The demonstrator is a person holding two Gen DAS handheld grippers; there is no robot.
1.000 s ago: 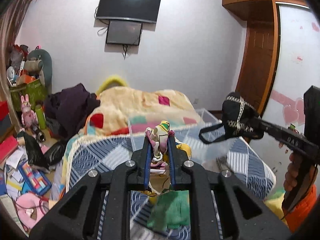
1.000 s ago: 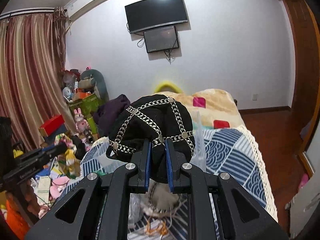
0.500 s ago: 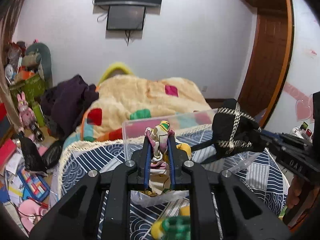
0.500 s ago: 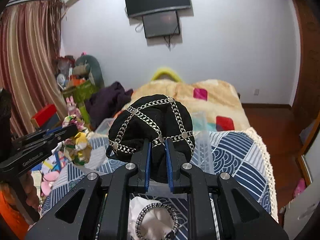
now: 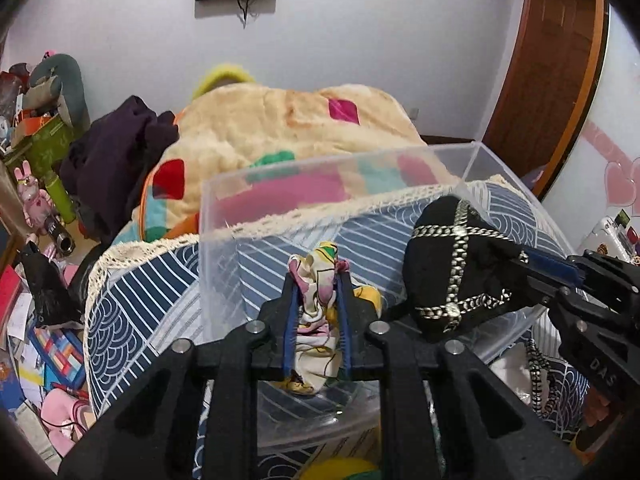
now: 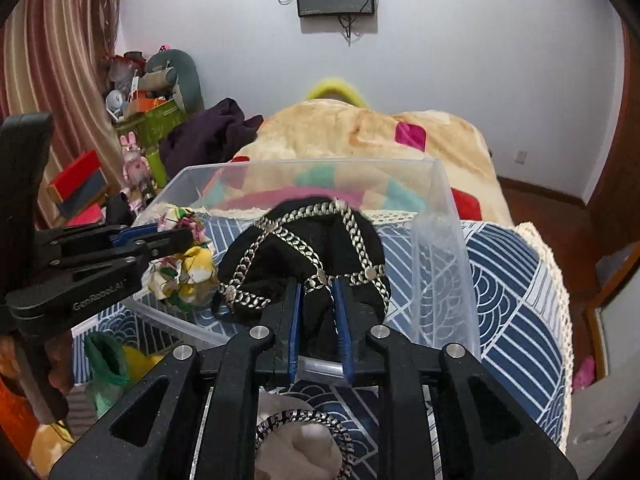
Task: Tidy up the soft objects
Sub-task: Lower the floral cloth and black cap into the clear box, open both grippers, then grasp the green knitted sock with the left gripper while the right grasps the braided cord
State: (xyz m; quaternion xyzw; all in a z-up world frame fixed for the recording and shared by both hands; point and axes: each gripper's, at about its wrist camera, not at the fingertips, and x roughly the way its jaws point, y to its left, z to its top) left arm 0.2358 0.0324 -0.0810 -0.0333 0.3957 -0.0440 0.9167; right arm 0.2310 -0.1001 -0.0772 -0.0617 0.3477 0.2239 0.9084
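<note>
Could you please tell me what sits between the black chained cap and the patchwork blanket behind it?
In the right wrist view, only the far wall of the clear plastic bin stands between the black chained cap and the patchwork blanket.

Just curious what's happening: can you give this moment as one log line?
left tool: shut on floral cloth | right tool: shut on black chained hat | both over clear bin on bed
</note>
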